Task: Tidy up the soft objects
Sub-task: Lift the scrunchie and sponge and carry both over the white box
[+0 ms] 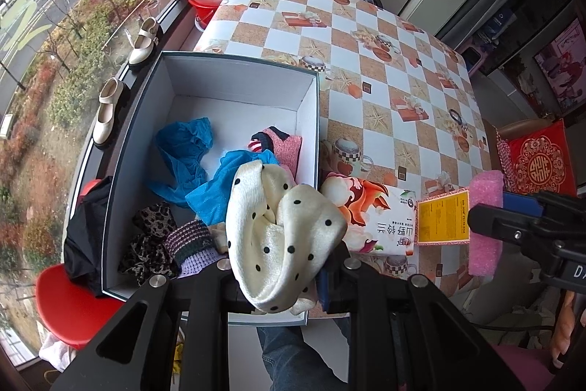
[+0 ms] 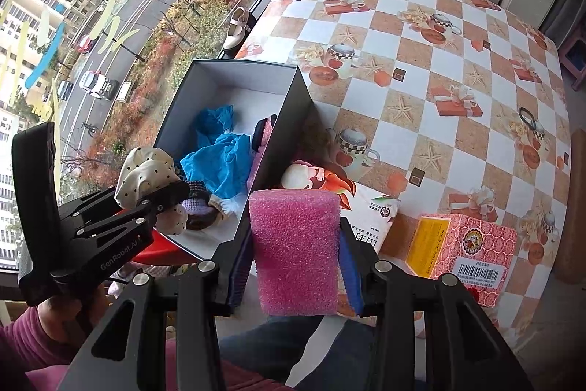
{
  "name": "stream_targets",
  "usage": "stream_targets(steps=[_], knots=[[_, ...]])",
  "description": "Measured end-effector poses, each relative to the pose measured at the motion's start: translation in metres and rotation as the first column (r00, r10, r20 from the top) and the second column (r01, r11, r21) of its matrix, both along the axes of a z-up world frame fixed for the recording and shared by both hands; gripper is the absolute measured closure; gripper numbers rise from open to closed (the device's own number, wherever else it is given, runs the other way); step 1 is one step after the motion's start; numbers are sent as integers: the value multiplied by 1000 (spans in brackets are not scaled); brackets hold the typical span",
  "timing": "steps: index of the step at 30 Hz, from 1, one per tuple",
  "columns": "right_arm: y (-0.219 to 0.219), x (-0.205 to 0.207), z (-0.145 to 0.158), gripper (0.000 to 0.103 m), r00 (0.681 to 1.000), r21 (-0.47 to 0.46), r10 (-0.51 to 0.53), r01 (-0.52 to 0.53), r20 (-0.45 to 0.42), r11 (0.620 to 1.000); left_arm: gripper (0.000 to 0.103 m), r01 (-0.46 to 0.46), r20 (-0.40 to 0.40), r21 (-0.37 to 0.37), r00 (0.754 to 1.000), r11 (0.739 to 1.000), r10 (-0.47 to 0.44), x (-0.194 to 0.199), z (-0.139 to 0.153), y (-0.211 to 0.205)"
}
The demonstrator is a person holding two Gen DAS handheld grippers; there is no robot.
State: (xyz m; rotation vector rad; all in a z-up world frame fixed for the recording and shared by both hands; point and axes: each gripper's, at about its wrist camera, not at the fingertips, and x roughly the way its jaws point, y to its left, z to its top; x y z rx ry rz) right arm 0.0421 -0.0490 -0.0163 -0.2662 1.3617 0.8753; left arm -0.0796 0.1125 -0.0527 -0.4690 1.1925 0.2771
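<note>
Hanging over the near end of the open box [image 1: 241, 79], the left gripper [image 1: 282, 266] is clamped on a cream cloth with black dots [image 1: 282, 229], which bunches up between its fingers and droops past them. Seen from the right wrist, the same cloth [image 2: 146, 174] sits in the left gripper [image 2: 161, 196] just above the box's near corner. The right gripper [image 2: 296, 266] is closed on a pink foam block [image 2: 296, 244], which stands upright between its fingers, just beside the dark outer wall of the box [image 2: 282, 134].

Inside the box lie blue fabric [image 1: 186, 149], a pink knitted piece [image 1: 282, 141], a leopard-print cloth [image 1: 154, 237] and a striped knit item [image 1: 190, 240]. A black garment [image 1: 88, 226] hangs outside the box's left wall, above a red chair [image 1: 73, 306].

On the checked tablecloth [image 1: 384, 61], near the box, rest a flowered tissue pack [image 1: 373, 218] and a pink carton with a yellow side [image 2: 465, 251]. Two cream shoes [image 1: 110, 109] sit on the window ledge.
</note>
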Motion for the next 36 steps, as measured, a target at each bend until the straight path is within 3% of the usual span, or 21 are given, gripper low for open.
stream_targets(steps=[12,20,28,36], knots=[[26,1,0,58,998,6,55,-55,15,998,77,-119,-2,22,993,993,119,-16,0,28],[71,-9,-6,58,986,11,167,-167,14,986,77,-203,-28,41,978,978,205,-26,-8,48],[109,-14,-9,58,969,13,248,-248,21,969,77,-242,-41,52,969,969,244,-25,-13,57],[131,-10,-13,58,964,9,266,-266,18,964,77,-265,-45,73,962,962,268,-14,-17,67]])
